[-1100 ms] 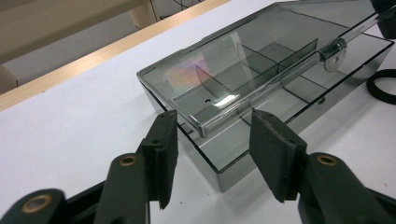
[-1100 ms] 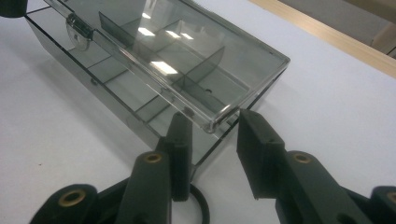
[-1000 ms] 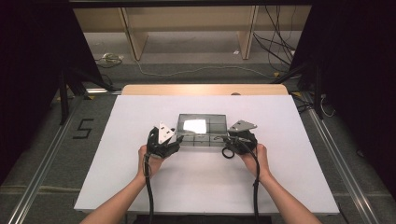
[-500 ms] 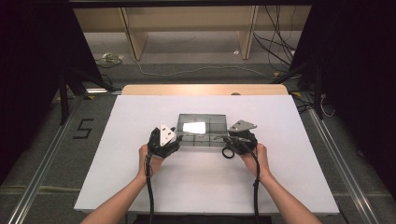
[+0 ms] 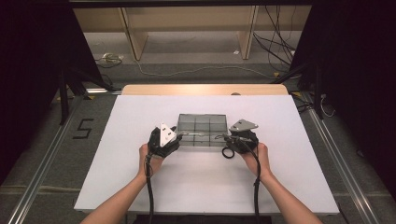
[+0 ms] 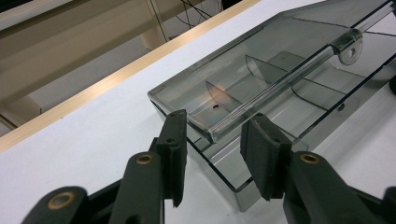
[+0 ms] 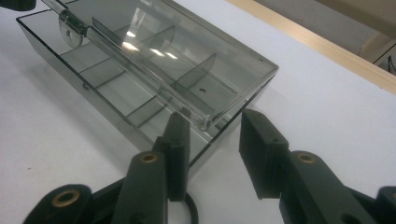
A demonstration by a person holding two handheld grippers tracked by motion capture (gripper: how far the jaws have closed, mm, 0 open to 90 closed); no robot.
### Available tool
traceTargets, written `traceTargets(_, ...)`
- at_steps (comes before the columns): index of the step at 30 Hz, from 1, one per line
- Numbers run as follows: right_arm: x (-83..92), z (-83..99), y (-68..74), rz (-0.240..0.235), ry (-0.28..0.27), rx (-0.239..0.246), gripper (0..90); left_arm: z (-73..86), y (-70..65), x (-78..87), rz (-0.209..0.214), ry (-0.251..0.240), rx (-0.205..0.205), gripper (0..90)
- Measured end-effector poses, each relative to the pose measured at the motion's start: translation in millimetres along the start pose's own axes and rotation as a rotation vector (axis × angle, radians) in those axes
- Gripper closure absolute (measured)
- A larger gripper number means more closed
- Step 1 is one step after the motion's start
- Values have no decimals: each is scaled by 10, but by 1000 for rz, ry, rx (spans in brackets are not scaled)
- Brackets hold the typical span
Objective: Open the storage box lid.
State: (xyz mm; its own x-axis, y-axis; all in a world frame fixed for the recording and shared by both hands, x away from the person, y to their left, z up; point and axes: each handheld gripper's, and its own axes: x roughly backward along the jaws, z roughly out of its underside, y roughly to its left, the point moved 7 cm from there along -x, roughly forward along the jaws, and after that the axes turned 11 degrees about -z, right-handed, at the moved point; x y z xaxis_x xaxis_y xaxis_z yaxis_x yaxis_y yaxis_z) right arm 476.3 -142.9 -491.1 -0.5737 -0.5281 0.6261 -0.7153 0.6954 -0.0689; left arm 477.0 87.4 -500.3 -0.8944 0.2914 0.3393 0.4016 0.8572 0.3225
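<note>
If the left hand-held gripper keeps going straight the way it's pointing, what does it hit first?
Most likely the box lid's front edge: in the left gripper view the left hand-held gripper has that clear rail's end between its open jaws, above the box. Exact depth is unclear.

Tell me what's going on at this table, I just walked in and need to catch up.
A person holds a two-jaw gripper in each hand at a smoky clear plastic compartment box on the white table. The left gripper and right gripper sit at opposite ends of the box, jaws straddling the front edge of its half-raised lid. The pads don't visibly press on it. The compartments look empty.
</note>
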Motion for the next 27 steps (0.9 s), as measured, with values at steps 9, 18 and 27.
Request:
traceTargets(9,9,-31,23,-10,-15,20,657,-5,6,8,1,-1,9,621)
traceTargets(18,23,-31,8,-7,-17,24,661,-19,-8,27,3,-2,15,627)
traceTargets(27,44,-32,-13,-5,-21,24,663,-38,-41,64,4,-8,9,633)
